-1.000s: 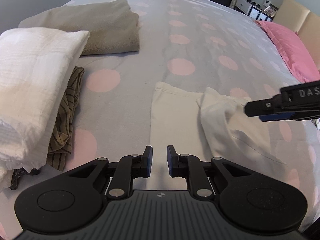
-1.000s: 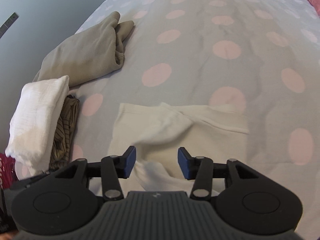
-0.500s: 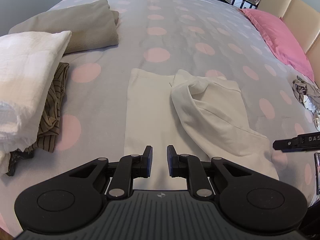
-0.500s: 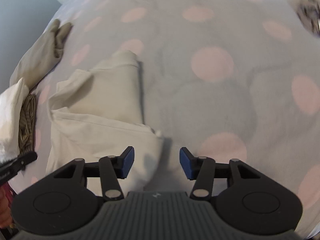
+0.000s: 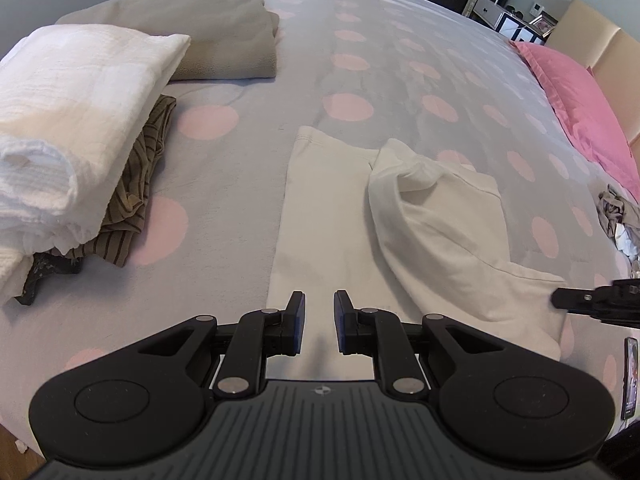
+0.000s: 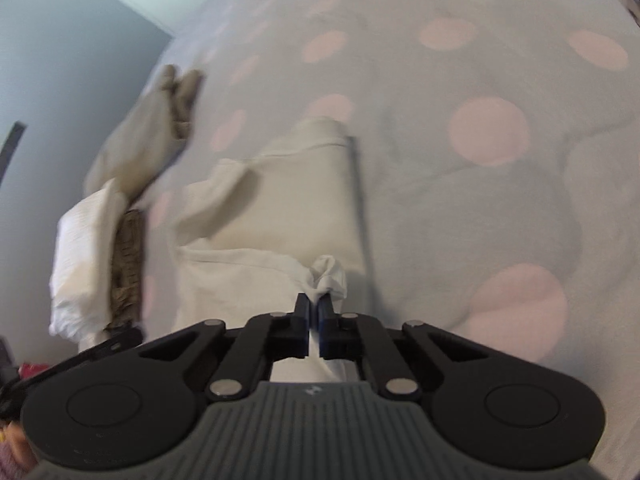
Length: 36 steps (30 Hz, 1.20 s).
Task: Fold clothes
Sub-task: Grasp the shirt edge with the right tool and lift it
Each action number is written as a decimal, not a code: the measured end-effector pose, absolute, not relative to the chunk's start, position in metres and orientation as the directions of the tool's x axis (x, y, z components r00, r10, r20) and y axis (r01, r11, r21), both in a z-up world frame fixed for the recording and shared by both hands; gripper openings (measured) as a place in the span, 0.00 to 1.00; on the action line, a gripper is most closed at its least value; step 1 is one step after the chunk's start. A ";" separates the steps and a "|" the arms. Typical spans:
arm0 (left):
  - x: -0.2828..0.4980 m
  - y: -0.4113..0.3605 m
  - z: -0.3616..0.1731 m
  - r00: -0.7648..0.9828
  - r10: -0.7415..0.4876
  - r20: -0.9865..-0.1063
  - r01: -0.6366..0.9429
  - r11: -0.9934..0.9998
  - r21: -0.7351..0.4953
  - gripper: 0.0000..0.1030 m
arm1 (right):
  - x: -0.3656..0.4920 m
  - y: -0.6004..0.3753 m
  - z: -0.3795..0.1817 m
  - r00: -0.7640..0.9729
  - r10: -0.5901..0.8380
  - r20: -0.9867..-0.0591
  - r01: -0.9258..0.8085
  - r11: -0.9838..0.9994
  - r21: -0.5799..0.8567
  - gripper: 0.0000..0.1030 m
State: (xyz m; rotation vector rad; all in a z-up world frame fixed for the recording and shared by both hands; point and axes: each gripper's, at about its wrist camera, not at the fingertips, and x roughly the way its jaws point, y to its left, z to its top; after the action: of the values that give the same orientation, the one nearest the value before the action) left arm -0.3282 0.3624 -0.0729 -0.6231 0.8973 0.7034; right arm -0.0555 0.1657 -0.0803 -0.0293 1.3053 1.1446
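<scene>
Pinching cream garment corner, right gripper view blurred, left gripper parted

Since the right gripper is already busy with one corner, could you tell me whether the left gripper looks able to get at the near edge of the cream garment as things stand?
Probably yes. The left gripper is open, right over the cream garment, with nothing lying between them.

The cream shirt is soft matt cloth, the bedspread smooth matt fabric, the white blanket at nine o'clock crinkled gauze, and the left tongs matt black plastic with metal pivots.
</scene>
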 end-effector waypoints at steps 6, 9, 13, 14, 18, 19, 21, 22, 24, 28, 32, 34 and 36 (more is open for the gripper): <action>-0.332 0.368 -0.072 0.348 0.278 -0.895 -0.796 0.593 -0.125 0.13 | -0.126 0.187 -0.043 -0.240 0.668 -0.704 -0.779 0.301 0.551 0.04; -0.340 0.370 -0.069 0.339 0.260 -0.904 -0.798 0.588 -0.131 0.13 | -0.164 0.204 -0.040 -0.280 0.650 -0.707 -0.824 0.215 0.524 0.04; -0.354 0.371 -0.063 0.357 0.241 -0.902 -0.800 0.578 -0.162 0.13 | -0.213 0.224 -0.052 -0.340 0.598 -0.726 -0.865 0.103 0.490 0.04; -0.358 0.371 -0.063 0.362 0.234 -0.902 -0.801 0.574 -0.173 0.13 | -0.225 0.229 -0.057 -0.352 0.581 -0.734 -0.872 0.081 0.482 0.04; -0.374 0.376 -0.065 0.393 0.187 -0.900 -0.803 0.548 -0.237 0.13 | -0.258 0.244 -0.080 -0.380 0.523 -0.763 -0.888 0.025 0.460 0.04; -0.378 0.378 -0.068 0.403 0.168 -0.900 -0.802 0.539 -0.258 0.14 | -0.266 0.247 -0.086 -0.379 0.512 -0.771 -0.893 0.015 0.450 0.04; -0.386 0.382 -0.073 0.421 0.133 -0.897 -0.799 0.521 -0.298 0.16 | -0.277 0.250 -0.097 -0.374 0.492 -0.786 -0.904 -0.006 0.427 0.04; -0.389 0.385 -0.076 0.430 0.117 -0.895 -0.799 0.511 -0.317 0.17 | -0.282 0.251 -0.102 -0.372 0.485 -0.792 -0.909 -0.017 0.416 0.04; -0.393 0.389 -0.082 0.450 0.086 -0.889 -0.793 0.496 -0.354 0.18 | -0.290 0.254 -0.109 -0.366 0.478 -0.799 -0.918 -0.043 0.395 0.04; -0.397 0.389 -0.089 0.469 0.035 -0.882 -0.772 0.502 -0.390 0.22 | -0.300 0.259 -0.123 -0.355 0.459 -0.814 -0.929 -0.072 0.364 0.05; -0.396 0.384 -0.092 0.469 0.005 -0.883 -0.751 0.529 -0.395 0.22 | -0.301 0.259 -0.131 -0.365 0.447 -0.817 -0.926 -0.080 0.370 0.27; -0.396 0.381 -0.092 0.469 -0.003 -0.883 -0.743 0.540 -0.397 0.22 | -0.301 0.255 -0.128 -0.372 0.450 -0.812 -0.924 -0.095 0.370 0.36; -0.397 0.378 -0.091 0.472 -0.007 -0.882 -0.732 0.553 -0.397 0.22 | -0.301 0.250 -0.123 -0.362 0.456 -0.813 -0.931 -0.130 0.342 0.36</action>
State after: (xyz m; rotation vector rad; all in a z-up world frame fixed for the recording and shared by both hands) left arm -0.3965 0.3780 -0.0913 -0.8880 0.9909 0.5235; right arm -0.3012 0.2501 -0.1228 -0.6593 1.0572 1.6979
